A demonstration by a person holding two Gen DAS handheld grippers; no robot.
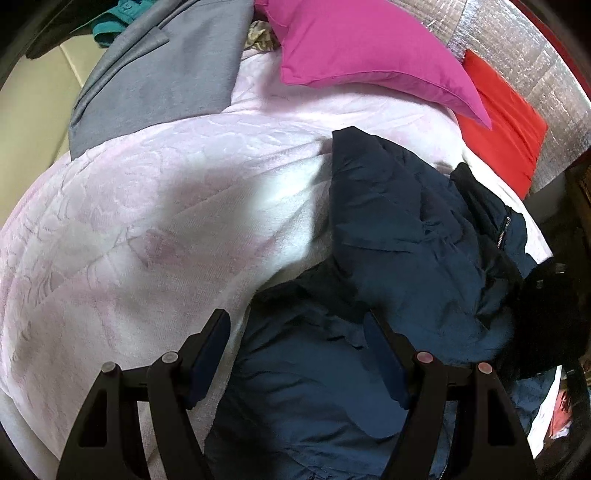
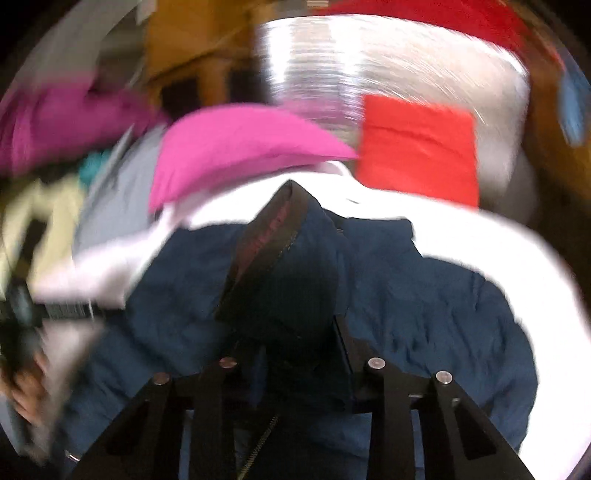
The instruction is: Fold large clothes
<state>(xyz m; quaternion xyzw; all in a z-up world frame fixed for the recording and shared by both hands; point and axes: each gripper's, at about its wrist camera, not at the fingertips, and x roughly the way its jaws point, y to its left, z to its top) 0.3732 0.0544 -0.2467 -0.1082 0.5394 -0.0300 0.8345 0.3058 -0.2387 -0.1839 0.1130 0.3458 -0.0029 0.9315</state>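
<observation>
1. Left wrist view, upper left: a smooth grey garment (image 1: 159, 70) lies flat, with a scrap of teal cloth (image 1: 114, 26) above it
2. Centre left: a pale pink blanket (image 1: 122, 221) with a raised floral weave covers the bed
3. Top centre: a plump magenta pillow (image 1: 365, 48) tapers to a point; a flat red pillow (image 1: 506, 136) sits right of it against a silvery wall
4. Lower right: the navy jacket (image 1: 399, 221), crumpled and slightly glossy, with a zip near its right edge
5. Bottom: the left gripper (image 1: 295, 354) has its jaws spread, hovering over the jacket's edge and pinching nothing
6. Right wrist view, blurred: the jacket (image 2: 424, 306) fills the lower middle on the blanket (image 2: 498, 236)
7. Bottom centre: the right gripper (image 2: 299, 354) has a dark fold of the jacket between its jaws and seems to pinch it
</observation>
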